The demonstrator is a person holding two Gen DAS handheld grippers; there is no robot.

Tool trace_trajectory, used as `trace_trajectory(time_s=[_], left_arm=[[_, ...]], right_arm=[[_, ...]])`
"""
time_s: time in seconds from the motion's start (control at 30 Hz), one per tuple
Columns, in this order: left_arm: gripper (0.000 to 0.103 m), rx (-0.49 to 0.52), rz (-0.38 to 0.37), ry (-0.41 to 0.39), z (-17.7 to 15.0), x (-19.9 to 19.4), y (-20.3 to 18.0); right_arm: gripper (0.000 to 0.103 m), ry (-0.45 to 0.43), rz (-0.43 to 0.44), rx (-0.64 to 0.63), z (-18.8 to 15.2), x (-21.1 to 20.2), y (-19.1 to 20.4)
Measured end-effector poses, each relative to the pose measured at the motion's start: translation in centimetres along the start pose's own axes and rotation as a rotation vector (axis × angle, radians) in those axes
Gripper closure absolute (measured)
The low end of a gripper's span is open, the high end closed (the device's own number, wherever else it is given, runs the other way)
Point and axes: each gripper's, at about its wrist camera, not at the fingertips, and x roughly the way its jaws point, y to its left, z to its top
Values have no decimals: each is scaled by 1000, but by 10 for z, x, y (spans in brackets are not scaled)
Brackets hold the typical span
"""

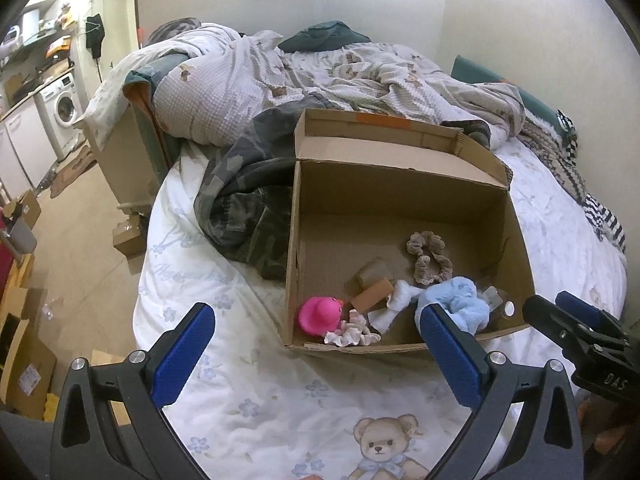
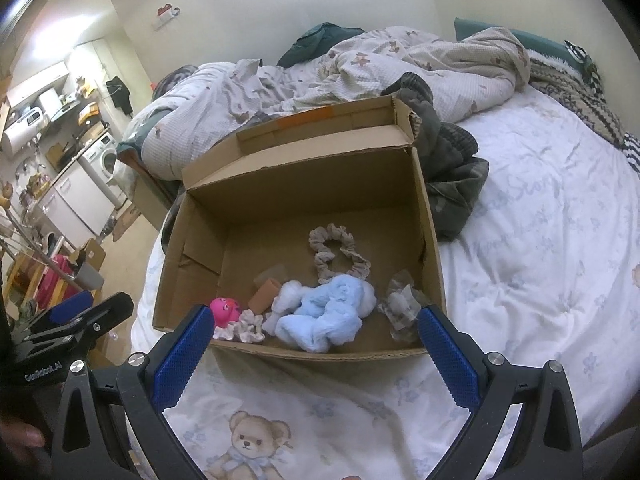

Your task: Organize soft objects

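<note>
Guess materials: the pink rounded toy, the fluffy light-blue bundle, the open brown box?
Pink rounded toy: likely rubber or soft plastic, smooth with a slight sheen. Fluffy light-blue bundle: plush or fleece fabric, fuzzy, matte, loosely crumpled. Open brown box: corrugated cardboard, matte, fluting visible at a cut flap edge. Both grippers hang open, empty.

Open cardboard box [image 2: 430, 240] on the bed, holding soft things — blue plush cloth [image 2: 326, 314], beige scrunchie [image 2: 336, 258], pink toy [image 2: 225, 309], frilly scrunchie [image 2: 244, 328] — clustered near its front wall.
</note>
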Motion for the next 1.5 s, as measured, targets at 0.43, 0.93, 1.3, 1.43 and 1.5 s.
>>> trace_trajectory(time_s=[0.43, 0.93, 1.3, 1.43, 1.5], left_arm=[[1, 7, -6, 1, -1, -2, -2], [1, 11, -6, 3, -1, -2, -3], [1, 7, -7, 3, -1, -2, -3], [1, 6, -8, 7, -1, -1, -3], [1, 4, -10, 6, -1, -2, -2]], right_arm=[[0, 7, -8, -10, -2, 4, 3], [0, 1, -7, -8, -1, 4, 2], [0, 0, -7, -7, 0, 3, 1], [0, -1, -6, -9, 0, 3, 1], [0, 0, -6, -8, 0, 3, 1]])
